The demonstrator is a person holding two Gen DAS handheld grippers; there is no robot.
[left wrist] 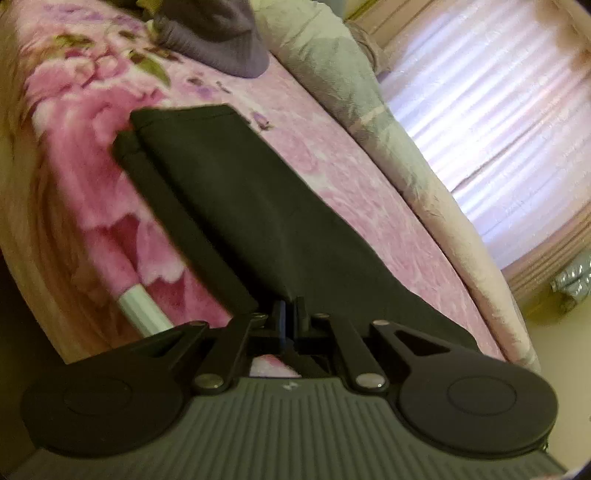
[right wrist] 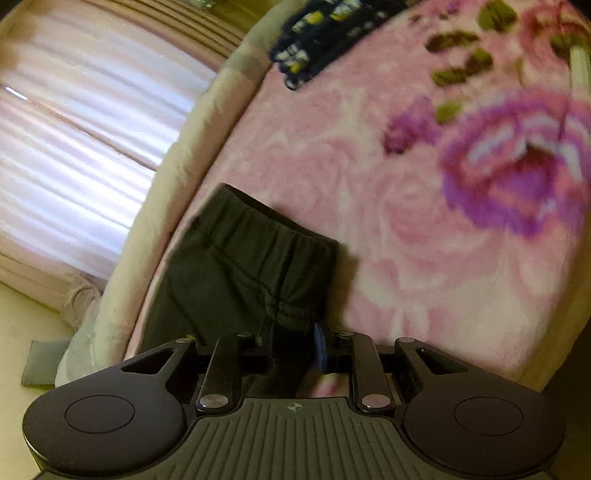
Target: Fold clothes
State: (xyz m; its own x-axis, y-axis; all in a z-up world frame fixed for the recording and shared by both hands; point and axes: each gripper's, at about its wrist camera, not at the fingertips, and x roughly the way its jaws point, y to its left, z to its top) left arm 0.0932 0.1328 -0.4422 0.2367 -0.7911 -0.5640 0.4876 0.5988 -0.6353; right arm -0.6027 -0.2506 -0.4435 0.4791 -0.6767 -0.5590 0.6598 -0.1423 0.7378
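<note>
1. A big pink flower blanket covers the bed.
2. A bright window with a pale curtain is past the far side of the bed.
3. A cream quilt lies in a long roll along the edge of the bed near the window.
4. The black pants lie flat on the blanket. The stretchy waist band shows in the right wrist view.
5. A grey cloth sits in a heap far up the bed.
6. A dark cloth with yellow and white spots lies far off, near the quilt.
7. The left gripper is squeezed tight on one end of the pants.
8. The right gripper pinches a bunched bit of the pants near the waist band.
9. A thin white stick lies on the blanket beside the pants.
</note>
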